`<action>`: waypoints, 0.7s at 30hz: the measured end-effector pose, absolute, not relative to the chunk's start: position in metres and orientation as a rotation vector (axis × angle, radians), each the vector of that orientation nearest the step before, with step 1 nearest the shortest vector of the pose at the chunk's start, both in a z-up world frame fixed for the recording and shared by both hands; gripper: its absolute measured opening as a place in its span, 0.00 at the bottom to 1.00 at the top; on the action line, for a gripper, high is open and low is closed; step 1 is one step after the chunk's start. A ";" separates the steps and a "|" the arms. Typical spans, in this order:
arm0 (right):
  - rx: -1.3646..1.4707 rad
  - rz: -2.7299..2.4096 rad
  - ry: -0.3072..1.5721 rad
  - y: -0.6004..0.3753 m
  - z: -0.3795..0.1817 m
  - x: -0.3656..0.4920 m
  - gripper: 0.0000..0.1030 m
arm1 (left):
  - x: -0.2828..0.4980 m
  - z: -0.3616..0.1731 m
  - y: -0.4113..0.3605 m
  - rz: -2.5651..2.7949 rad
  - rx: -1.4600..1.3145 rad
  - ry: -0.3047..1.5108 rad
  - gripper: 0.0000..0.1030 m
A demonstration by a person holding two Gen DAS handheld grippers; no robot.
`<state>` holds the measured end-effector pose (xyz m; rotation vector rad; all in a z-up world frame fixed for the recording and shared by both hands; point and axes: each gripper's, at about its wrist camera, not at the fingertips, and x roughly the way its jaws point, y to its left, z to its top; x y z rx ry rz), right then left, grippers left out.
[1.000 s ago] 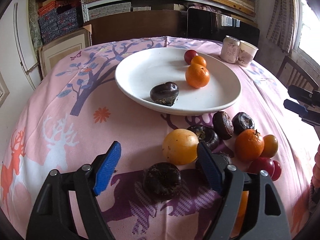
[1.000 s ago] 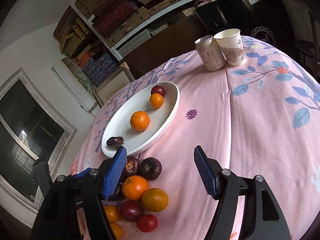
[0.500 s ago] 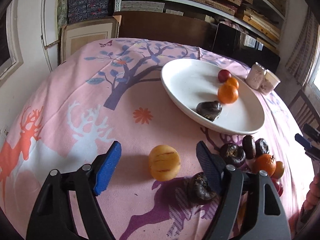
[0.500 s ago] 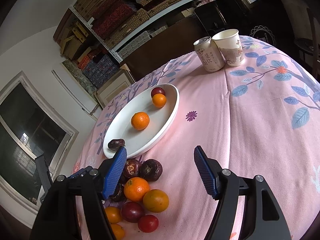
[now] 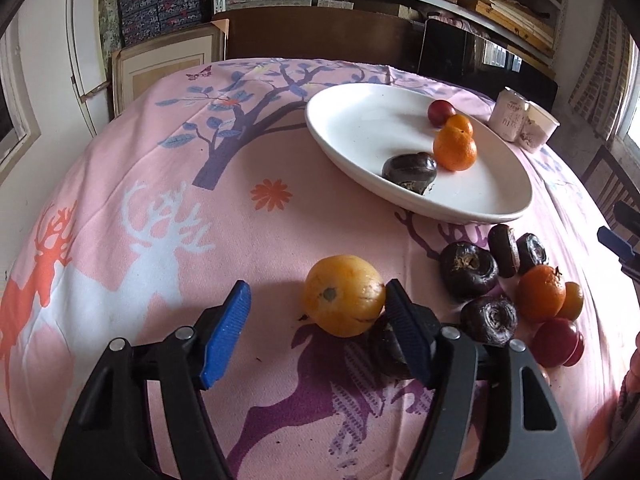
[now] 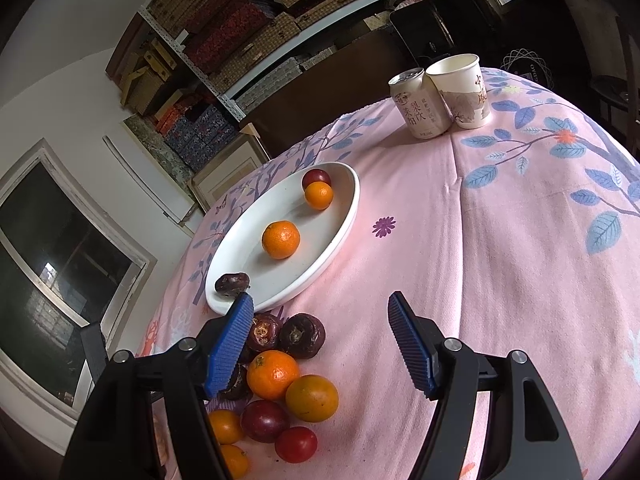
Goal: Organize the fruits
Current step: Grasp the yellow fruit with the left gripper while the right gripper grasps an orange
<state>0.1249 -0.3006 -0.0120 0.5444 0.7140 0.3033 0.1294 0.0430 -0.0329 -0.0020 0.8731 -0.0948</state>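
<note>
Left wrist view: the left gripper points down at the worktop, which is covered by a pink cloth printed with deer and a tree. Its jaws have just been closing and stand about half open. A yellow-orange fruit lies between them, well over toward the right-hand blue pad, which looks to be touching its side; the left-hand pad stands clear of it, so the fruit is not clamped. A dark fruit lies partly hidden behind that right-hand pad. To the right sits a pile of loose fruit: dark wrinkled ones, an orange one and red ones. Beyond it stands a white plate holding a dark fruit, two orange ones and a red one. A can and a paper cup stand touching each other near the far edge.

Right wrist view: the right gripper hangs above the cloth with its jaws partly open and nothing between them. The fruit pile lies below and beside its left-hand pad. The plate lies just past the pile. The can and cup stand at the far side.
</note>
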 end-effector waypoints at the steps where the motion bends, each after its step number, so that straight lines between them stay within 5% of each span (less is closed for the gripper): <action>1: 0.540 0.308 0.714 -0.299 -0.012 0.125 0.68 | 0.130 -0.033 0.044 -0.097 -0.009 0.876 0.66; 6: 0.510 0.312 0.718 -0.294 -0.012 0.123 0.68 | 0.128 -0.032 0.049 -0.103 -0.040 0.878 0.64; 12: 0.484 0.324 0.770 -0.288 -0.023 0.114 0.68 | 0.121 -0.027 0.060 -0.166 -0.126 0.860 0.38; 21: 0.385 0.366 0.850 -0.267 -0.036 0.099 0.68 | 0.125 -0.034 0.055 -0.204 -0.141 0.894 0.39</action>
